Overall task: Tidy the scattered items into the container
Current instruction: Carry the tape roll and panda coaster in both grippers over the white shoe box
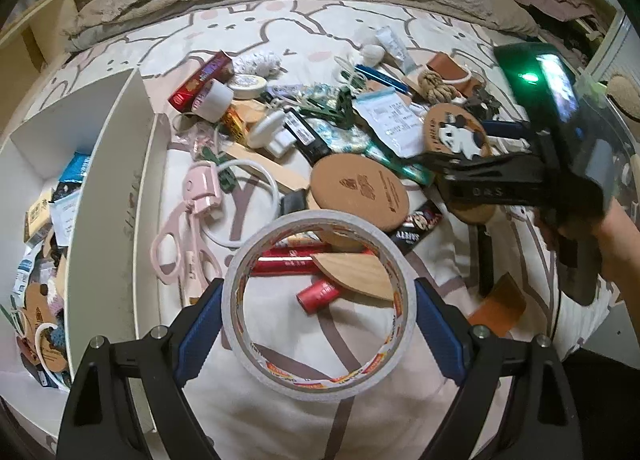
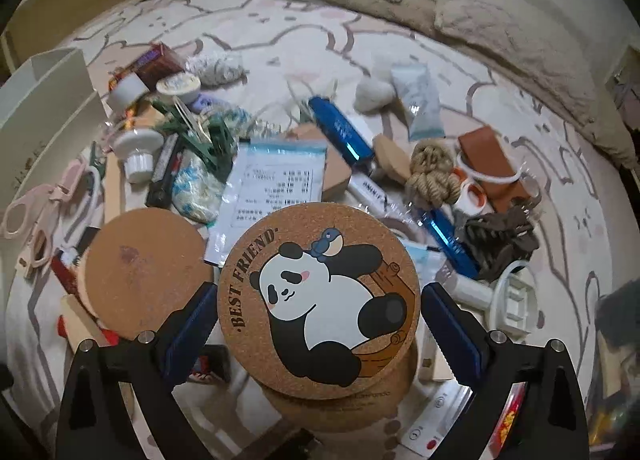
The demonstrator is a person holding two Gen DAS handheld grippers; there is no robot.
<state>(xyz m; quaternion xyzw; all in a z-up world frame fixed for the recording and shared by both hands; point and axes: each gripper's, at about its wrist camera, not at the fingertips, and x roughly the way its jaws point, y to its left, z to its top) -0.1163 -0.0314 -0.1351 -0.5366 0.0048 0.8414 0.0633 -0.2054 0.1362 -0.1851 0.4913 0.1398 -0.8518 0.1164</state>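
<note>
Tape, a white roll with printed core point(image 1: 318, 306), sits gripped across its width in our left gripper point(image 1: 319, 316); the white open-topped container point(image 1: 102, 196) lies left. Our right gripper point(image 2: 318, 320) clasps the round cork panda coaster point(image 2: 318, 296), farther off.

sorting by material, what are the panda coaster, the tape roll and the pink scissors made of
Panda coaster: cork by its speckled brown grain, with a matte printed picture. Tape roll: whitish, matte tape on a printed, likely cardboard, core. Pink scissors: smooth pink handles, probably plastic; blades not visible.
</note>
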